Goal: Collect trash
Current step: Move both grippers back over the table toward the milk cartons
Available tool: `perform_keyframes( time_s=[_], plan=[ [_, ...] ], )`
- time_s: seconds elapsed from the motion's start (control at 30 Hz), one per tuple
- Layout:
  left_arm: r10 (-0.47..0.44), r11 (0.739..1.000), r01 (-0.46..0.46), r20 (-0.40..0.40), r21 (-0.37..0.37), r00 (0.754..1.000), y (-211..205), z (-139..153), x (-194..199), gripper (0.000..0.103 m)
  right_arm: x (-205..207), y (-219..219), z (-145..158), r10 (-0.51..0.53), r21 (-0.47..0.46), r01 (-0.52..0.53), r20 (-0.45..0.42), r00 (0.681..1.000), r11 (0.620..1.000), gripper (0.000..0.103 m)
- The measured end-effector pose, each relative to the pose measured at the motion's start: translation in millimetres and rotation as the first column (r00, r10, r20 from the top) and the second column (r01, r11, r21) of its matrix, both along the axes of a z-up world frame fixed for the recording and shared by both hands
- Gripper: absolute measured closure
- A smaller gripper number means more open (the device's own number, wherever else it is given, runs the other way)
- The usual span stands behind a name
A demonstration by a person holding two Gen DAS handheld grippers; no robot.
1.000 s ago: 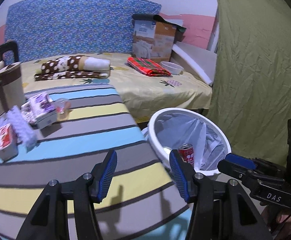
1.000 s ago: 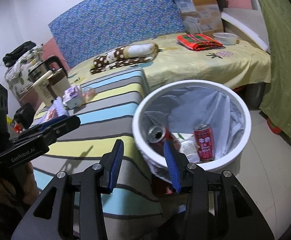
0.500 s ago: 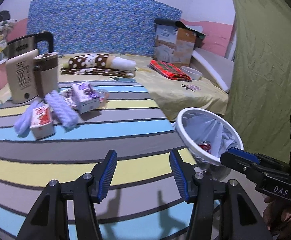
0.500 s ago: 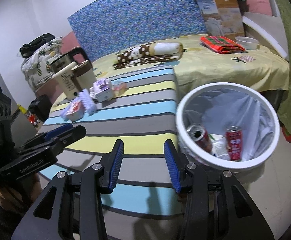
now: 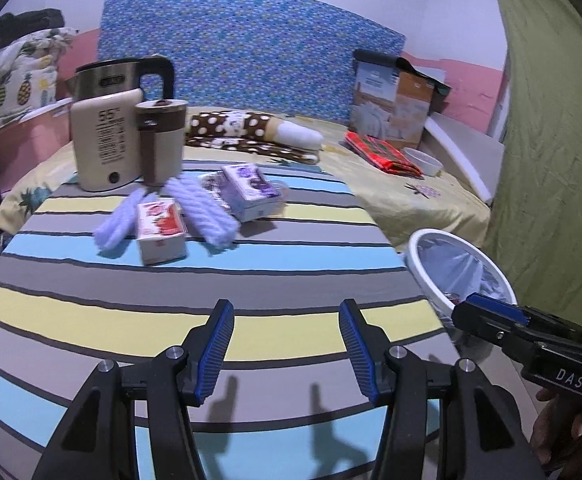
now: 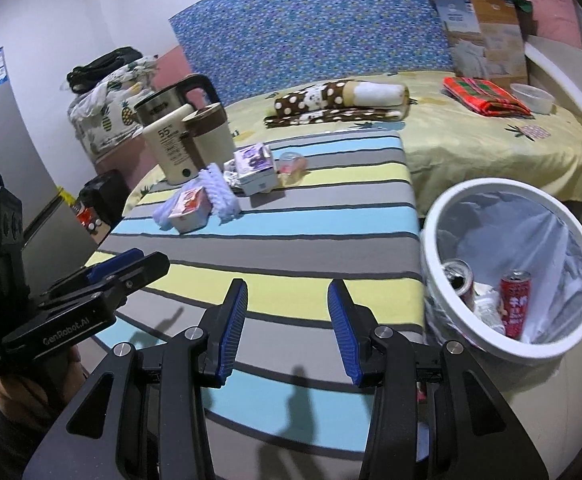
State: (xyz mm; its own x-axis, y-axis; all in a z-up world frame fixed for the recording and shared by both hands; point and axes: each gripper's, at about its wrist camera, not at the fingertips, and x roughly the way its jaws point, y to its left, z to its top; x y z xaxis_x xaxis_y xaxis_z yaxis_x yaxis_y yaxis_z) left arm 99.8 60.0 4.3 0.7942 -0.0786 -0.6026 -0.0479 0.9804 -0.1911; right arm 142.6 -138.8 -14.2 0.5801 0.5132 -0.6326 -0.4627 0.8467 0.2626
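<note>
Grippers half open, both empty: left gripper and right gripper hover over striped table. Cartons lie far ahead; white bin holding cans stands right of right gripper.

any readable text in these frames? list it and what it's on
"55": front of the cream kettle base, with a small degree mark; the lines below it are too small to read.
"DAS": side of the right gripper, in the left wrist view.
"GenRobot.AI": side of the left gripper, in the right wrist view.
Red can in the white bin: white characters, unreadable.
Red carton, purple carton, cardboard box: print blurred.
</note>
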Motion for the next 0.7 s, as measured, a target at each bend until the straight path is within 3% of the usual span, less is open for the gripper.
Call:
perform_keyframes(
  time_s=[0.37, 0.53, 0.7],
  plan=[
    [0.080, 0.997, -0.080, -0.010, 0.012, 0.997, 39.9, -1.2, 15.5, 0.049, 15.0, 30.4, 1.2, 0.060, 0.009, -0.060, 0.005, 0.998, 0.998, 0.059],
    [0.128, 0.992, -0.128, -0.023, 0.016, 0.991, 59.8, -3.2, 30.6, 0.049, 22.3, 38.8, -1.9, 0.081, 0.000, -0.081, -0.001, 0.997, 0.997, 0.043],
    [0.155, 0.988, -0.154, -0.040, 0.024, 0.987, 74.5, -9.8, 52.8, 0.049, 33.7, 45.8, -4.5, 0.093, -0.014, -0.093, -0.002, 0.996, 0.996, 0.043]
  ],
)
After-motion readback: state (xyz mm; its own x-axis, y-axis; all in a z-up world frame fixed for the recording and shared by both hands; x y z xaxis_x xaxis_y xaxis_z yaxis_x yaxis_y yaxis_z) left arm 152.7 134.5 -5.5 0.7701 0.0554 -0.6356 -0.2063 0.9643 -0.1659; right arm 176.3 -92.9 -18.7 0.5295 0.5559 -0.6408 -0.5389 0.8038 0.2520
